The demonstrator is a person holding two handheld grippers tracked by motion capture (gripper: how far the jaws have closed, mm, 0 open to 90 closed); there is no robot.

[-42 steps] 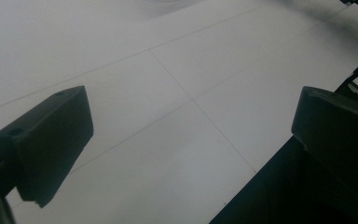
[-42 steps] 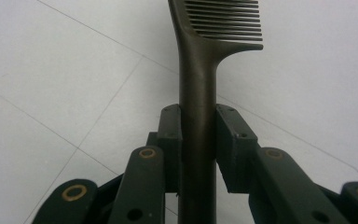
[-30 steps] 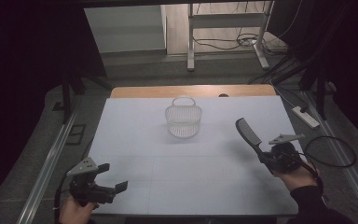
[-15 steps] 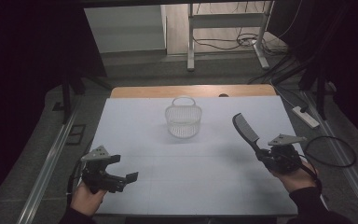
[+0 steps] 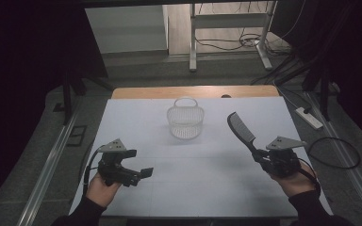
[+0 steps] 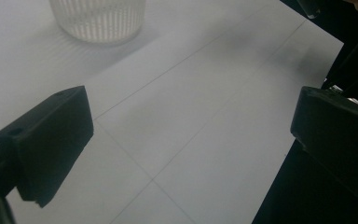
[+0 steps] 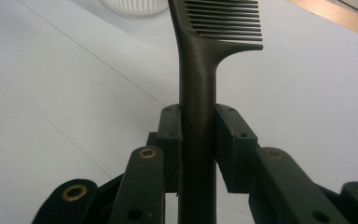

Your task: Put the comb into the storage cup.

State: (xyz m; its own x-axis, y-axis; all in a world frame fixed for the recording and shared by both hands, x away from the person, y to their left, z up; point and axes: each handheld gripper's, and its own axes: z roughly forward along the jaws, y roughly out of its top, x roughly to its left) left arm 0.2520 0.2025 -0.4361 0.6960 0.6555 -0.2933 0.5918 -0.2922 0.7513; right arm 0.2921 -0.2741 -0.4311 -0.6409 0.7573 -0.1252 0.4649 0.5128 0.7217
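1. Dim floor and dark curtains surround your white tabletop (image 5: 193, 188), which shows faint grid lines and a bare wooden strip along its far edge.
2. Your right gripper (image 5: 264, 157) carries a black comb (image 5: 241, 130); in the right gripper view the jaws are clamped on the comb's handle (image 7: 196, 140) from both sides.
3. That comb's long axis runs from your right hand (image 5: 296, 181) up and away toward the far left, tilted off the surface, with the toothed end leading and lifted above the tabletop. In the right gripper view the teeth point to the right of the handle.
4. No brand, label or writing can be read on the comb, the grippers or anything else.
5. Ahead of the comb, toward the far middle of the tabletop, a white slatted basket (image 5: 185, 121) stands upright with its hoop handle raised; it is well apart from the comb's tip.
6. Your left gripper (image 5: 139, 174) hangs over the near left part of the tabletop, jaws wide apart and holding nothing; the left gripper view looks across the bare surface toward the basket (image 6: 98, 18).
7. Between your two grippers the surface is open, and both hands sit close to the near edge.
8. Off the right edge, a white power strip (image 5: 310, 118) and a looped black cable (image 5: 334, 153) lie on the floor.
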